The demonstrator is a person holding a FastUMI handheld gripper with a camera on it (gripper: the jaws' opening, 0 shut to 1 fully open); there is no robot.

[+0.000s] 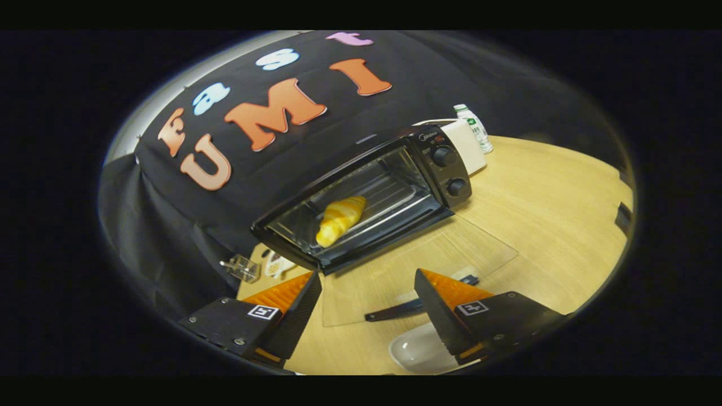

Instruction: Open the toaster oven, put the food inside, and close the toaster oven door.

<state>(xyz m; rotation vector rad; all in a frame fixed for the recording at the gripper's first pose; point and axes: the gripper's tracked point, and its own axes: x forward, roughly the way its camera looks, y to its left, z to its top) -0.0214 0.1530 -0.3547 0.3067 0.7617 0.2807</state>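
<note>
Croissant (340, 220) on rack inside toaster oven (366, 197), glass door (417, 265) down; tongs (366, 299) spread, empty.

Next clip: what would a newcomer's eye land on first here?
The yellow croissant lying on the rack inside the black toaster oven, whose glass door is folded down flat onto the wooden table. The gripper hangs open and empty just ahead of that door, above its handle.
</note>
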